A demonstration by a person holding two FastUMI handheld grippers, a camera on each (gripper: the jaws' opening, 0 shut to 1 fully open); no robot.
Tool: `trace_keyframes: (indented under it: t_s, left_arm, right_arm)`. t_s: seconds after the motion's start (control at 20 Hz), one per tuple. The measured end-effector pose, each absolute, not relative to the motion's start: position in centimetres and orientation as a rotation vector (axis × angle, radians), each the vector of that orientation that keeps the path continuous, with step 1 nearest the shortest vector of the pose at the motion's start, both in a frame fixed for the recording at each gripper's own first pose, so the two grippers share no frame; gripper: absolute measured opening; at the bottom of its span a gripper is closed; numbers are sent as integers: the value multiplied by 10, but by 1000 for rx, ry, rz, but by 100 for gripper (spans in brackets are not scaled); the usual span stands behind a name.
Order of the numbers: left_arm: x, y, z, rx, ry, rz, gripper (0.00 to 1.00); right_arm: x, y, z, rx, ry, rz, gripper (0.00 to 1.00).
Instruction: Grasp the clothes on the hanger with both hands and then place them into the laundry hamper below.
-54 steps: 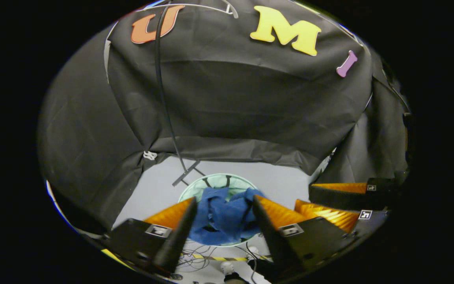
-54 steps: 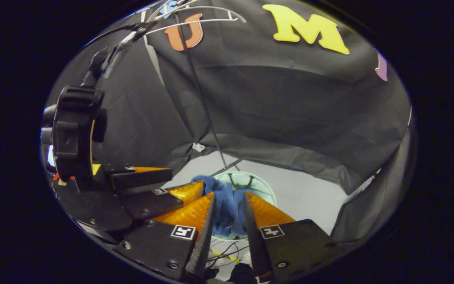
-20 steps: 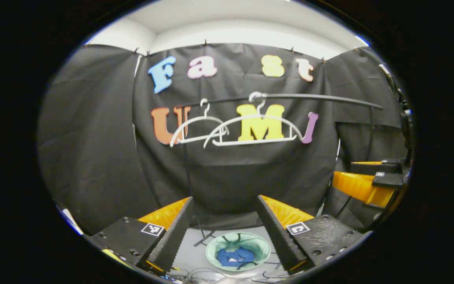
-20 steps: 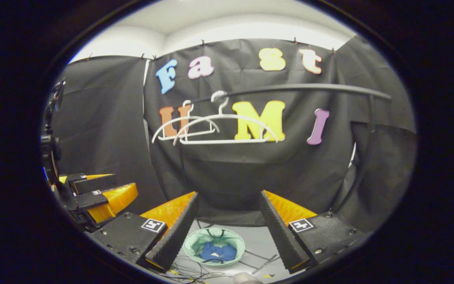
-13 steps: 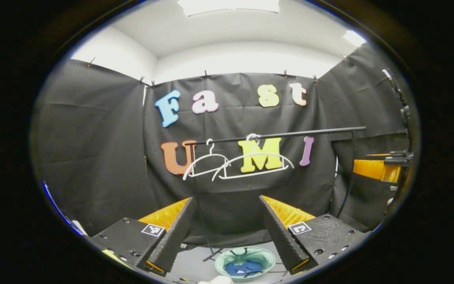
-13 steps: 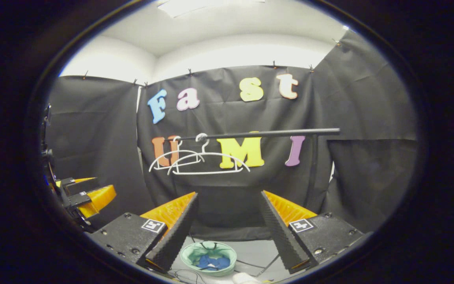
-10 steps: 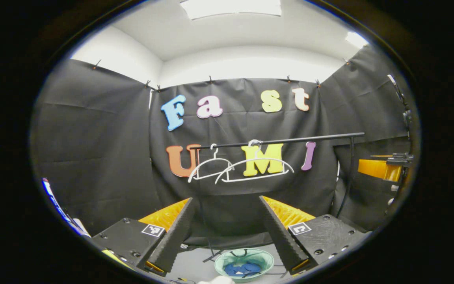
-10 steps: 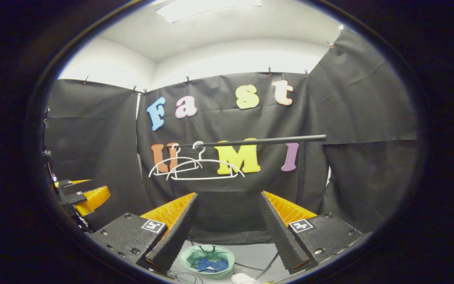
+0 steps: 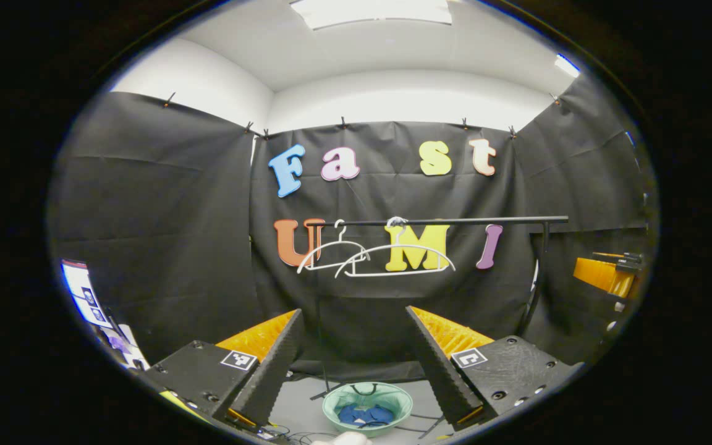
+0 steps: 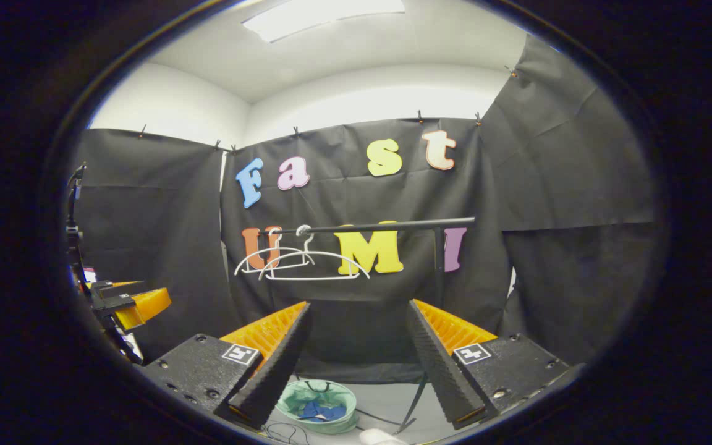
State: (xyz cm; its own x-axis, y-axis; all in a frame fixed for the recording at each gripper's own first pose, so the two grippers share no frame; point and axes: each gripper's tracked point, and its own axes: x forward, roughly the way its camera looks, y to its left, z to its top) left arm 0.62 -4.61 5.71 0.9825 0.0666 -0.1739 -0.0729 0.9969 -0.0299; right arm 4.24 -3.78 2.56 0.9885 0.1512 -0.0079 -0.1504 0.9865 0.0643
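Note:
The blue clothes (image 9: 365, 414) lie bunched inside the pale green laundry hamper (image 9: 339, 405) on the floor, low in the left gripper view. In the right gripper view the same clothes (image 10: 321, 410) sit in the hamper (image 10: 297, 395). Two bare white hangers (image 9: 393, 262) (image 10: 306, 262) hang on the black rail (image 9: 486, 219). My left gripper (image 9: 353, 315) is open, held high and well back from the hamper, with nothing between its fingers. My right gripper (image 10: 356, 309) is open too, with nothing in it. The other gripper (image 10: 127, 306) shows at the left edge of the right gripper view.
The rail's black stand (image 10: 437, 266) rises from the grey floor (image 9: 303, 408) behind the hamper. Loose cables (image 10: 387, 417) lie on the floor around it. A screen (image 9: 84, 296) stands at the far left of the left gripper view.
Both grippers have let go of the blue clothes, which now lie in the hamper. Both have risen and drawn back from it, and the rail and hangers have come into sight.

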Motion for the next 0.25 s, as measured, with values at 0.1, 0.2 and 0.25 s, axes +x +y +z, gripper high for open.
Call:
trace_keyframes:
  t_s: [0.1, 0.2, 0.25]
  left_arm:
    - [-2, -54, 65, -22, 169, 81, 100]
    - [-10, -54, 67, -8, 166, 106, 100]
    - [-13, -55, 71, -5, 162, 114, 100]
  right_arm:
    - [31, -52, 32, 76, 3, 171, 100]
    - [21, -65, 33, 73, -7, 178, 99]
    - [16, -75, 36, 71, -14, 178, 99]
